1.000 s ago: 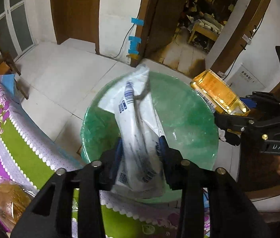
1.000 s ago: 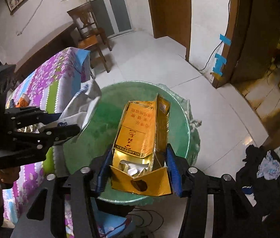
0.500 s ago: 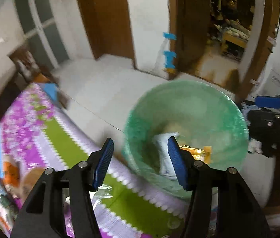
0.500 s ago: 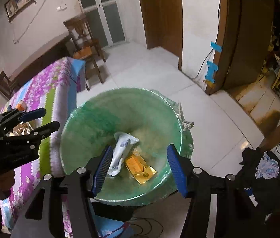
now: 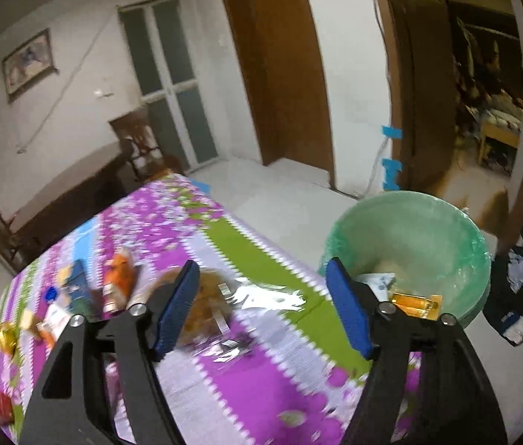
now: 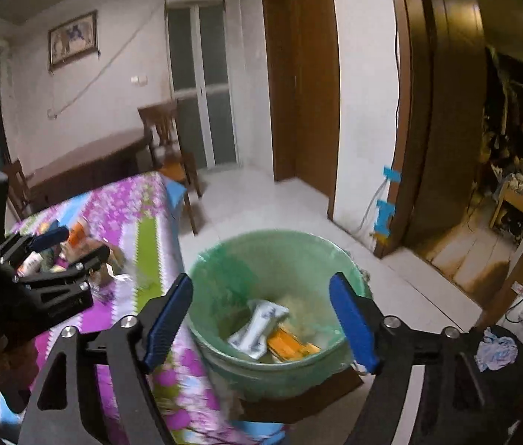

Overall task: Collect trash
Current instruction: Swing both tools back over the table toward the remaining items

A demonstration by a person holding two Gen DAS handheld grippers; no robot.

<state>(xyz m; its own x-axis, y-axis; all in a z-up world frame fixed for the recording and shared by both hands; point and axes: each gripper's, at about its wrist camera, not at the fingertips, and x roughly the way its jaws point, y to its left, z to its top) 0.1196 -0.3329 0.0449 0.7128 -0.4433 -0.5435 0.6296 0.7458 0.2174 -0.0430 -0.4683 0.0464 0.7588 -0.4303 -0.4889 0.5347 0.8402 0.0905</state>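
Note:
A green-lined trash bin (image 6: 276, 252) (image 5: 410, 215) stands on the floor beside the table. Inside it lie a white wrapper (image 6: 257, 322) (image 5: 376, 282) and a gold-orange box (image 6: 291, 345) (image 5: 415, 302). My left gripper (image 5: 263, 307) hangs over the flowered tablecloth (image 5: 172, 222), jaws opening with nothing between them. My right gripper (image 6: 261, 320) is above the bin's near rim, jaws opening and empty. The left gripper (image 6: 61, 250) also shows in the right wrist view, over the table. More trash lies on the table: a clear bag with brown contents (image 5: 209, 300), an orange packet (image 5: 120, 278) and small wrappers (image 5: 5, 337).
A wooden chair (image 6: 168, 148) and a dark table (image 6: 87, 167) stand behind the flowered table. Dark clothes (image 5: 521, 296) lie on the floor right of the bin. An open doorway (image 6: 502, 167) leads to another room.
Both grippers let go: the white wrapper and the gold box dropped into the bin. Both then opened wider and swung left and up, the left one over the table.

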